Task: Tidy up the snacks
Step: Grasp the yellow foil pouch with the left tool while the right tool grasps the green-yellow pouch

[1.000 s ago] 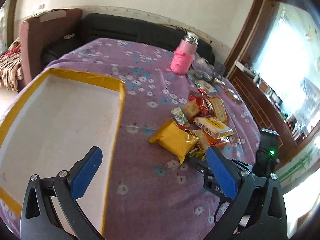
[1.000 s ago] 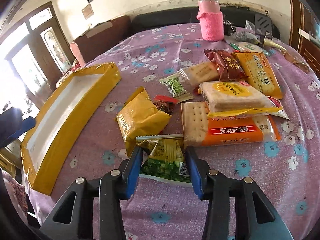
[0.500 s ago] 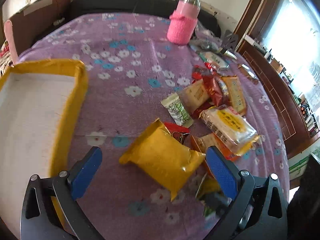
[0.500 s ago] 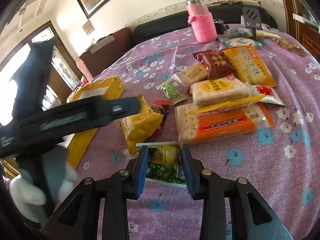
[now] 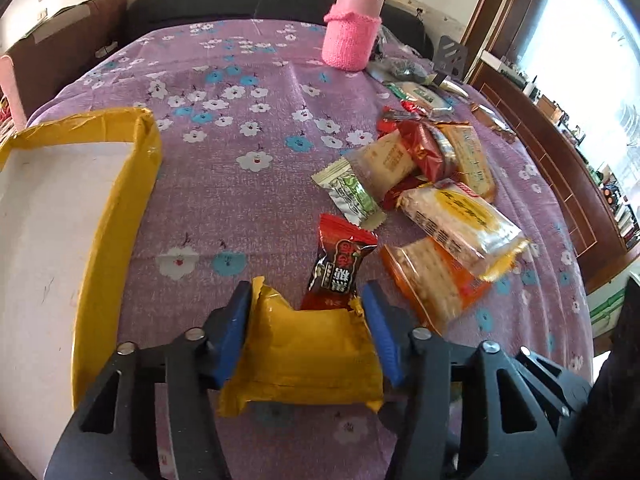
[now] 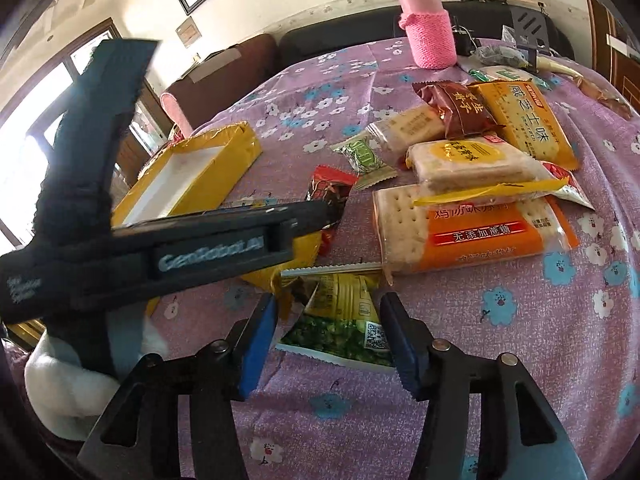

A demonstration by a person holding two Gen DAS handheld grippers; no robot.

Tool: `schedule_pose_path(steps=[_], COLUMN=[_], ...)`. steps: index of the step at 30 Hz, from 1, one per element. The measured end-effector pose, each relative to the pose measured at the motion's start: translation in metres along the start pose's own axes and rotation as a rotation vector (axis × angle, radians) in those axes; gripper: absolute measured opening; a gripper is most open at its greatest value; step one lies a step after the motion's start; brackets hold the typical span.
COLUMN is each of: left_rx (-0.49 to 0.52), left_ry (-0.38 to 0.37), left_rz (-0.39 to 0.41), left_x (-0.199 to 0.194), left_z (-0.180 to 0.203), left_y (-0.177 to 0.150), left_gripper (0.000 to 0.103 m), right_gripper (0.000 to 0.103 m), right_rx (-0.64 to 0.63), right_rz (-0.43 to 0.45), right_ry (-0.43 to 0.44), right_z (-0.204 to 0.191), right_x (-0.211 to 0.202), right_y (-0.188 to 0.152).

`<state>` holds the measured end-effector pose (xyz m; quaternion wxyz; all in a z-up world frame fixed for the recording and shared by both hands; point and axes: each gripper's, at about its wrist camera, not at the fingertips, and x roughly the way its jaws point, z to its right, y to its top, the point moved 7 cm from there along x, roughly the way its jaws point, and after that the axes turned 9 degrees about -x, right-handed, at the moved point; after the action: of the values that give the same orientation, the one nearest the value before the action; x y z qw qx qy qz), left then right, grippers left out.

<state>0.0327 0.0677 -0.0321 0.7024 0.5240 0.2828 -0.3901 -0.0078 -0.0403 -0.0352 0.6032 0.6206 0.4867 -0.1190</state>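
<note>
My left gripper has its jaws closing, and both blue pads press on the sides of a yellow snack packet that lies on the purple flowered cloth. A red and black candy wrapper sits just beyond its fingertips. My right gripper has its jaws opening around a green pea packet flat on the cloth; the left pad stands clear of it. The left gripper's black body crosses the right wrist view, held by a white-gloved hand.
A yellow-rimmed tray with a white floor lies at the left. Several cracker and biscuit packs are piled at the right, an orange cracker pack nearest. A pink-sleeved bottle stands at the far side. A dark sofa lies behind the table.
My left gripper came down from beside the tray over the yellow packet and closed on it. The right gripper's jaws squeezed the green packet, then spread apart. The left gripper entered the right wrist view.
</note>
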Motion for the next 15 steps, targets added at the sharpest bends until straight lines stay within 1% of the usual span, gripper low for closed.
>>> schedule_pose_path(steps=[1, 2, 3, 4, 7, 8, 10, 11, 13, 15], left_rx=[0.0, 0.001, 0.003, -0.006, -0.061, -0.075, -0.088, -0.086, -0.071, -0.046], left_ry=[-0.004, -0.005, 0.002, -0.015, -0.089, -0.112, -0.137, -0.139, -0.151, -0.15], left_rz=[0.01, 0.025, 0.036, 0.035, 0.026, 0.014, -0.004, -0.008, -0.006, -0.003], left_x=[-0.003, -0.008, -0.012, -0.013, -0.02, -0.02, -0.021, -0.022, -0.026, -0.03], left_z=[0.001, 0.0, -0.002, -0.003, -0.012, -0.015, -0.02, -0.021, -0.022, -0.022], left_y=[0.0, 0.0, 0.001, 0.003, 0.007, 0.007, 0.005, 0.004, 0.004, 0.005], left_gripper=[0.048, 0.037, 0.03, 0.029, 0.029, 0.029, 0.031, 0.033, 0.043, 0.058], right_gripper=[0.054, 0.048, 0.046, 0.044, 0.033, 0.033, 0.032, 0.031, 0.031, 0.031], right_rx=[0.0, -0.001, 0.0, -0.001, 0.0, 0.001, 0.009, 0.017, 0.043, 0.072], right_rz=[0.0, 0.001, 0.001, 0.004, 0.01, 0.012, 0.019, 0.025, 0.048, 0.076], right_ry=[-0.002, -0.006, -0.008, -0.011, -0.013, -0.021, -0.039, -0.043, -0.048, -0.049], right_z=[0.0, 0.0, 0.0, 0.0, 0.0, 0.0, 0.003, 0.005, 0.01, 0.016], right_x=[0.0, 0.0, 0.0, -0.001, -0.002, -0.002, -0.004, -0.005, -0.011, -0.017], right_y=[0.0, -0.001, -0.001, -0.001, -0.001, -0.001, 0.0, 0.0, 0.002, 0.004])
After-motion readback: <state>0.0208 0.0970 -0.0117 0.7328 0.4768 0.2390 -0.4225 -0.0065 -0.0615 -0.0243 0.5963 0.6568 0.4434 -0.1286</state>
